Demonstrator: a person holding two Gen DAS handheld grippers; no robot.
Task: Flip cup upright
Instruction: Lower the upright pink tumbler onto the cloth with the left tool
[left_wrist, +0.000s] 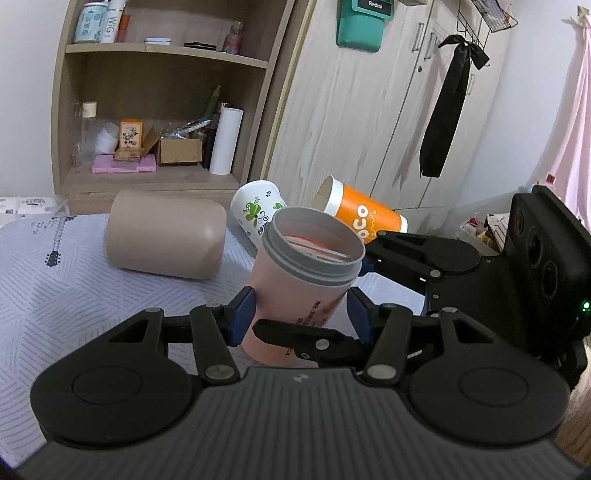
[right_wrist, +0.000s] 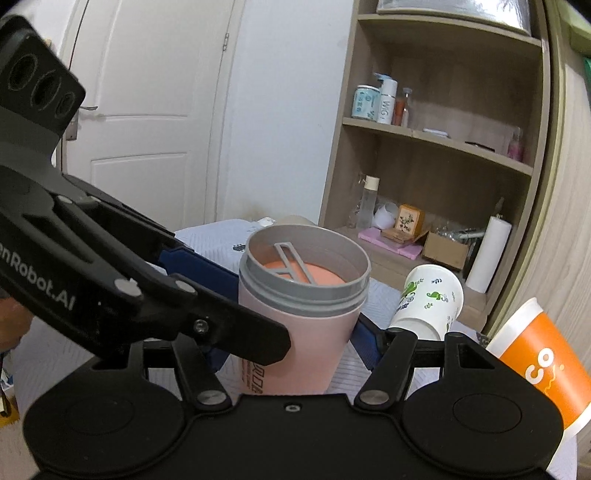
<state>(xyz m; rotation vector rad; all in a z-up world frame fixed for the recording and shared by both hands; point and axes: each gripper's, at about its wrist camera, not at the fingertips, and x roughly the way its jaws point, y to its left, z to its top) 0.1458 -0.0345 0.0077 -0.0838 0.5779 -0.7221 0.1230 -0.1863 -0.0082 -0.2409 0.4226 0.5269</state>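
Patterned tablecloth (left_wrist: 55, 295) seen spread under everything. Beige container (left_wrist: 166, 240) laid on side at back. Pink cup (left_wrist: 303, 280), mouth up, slightly tilted, clamped at body by left gripper (left_wrist: 301, 314); also pinched by right gripper (right_wrist: 295, 343) crossing over. Orange cup (left_wrist: 364, 216) and white floral cup (left_wrist: 255, 214) seen tipped behind.
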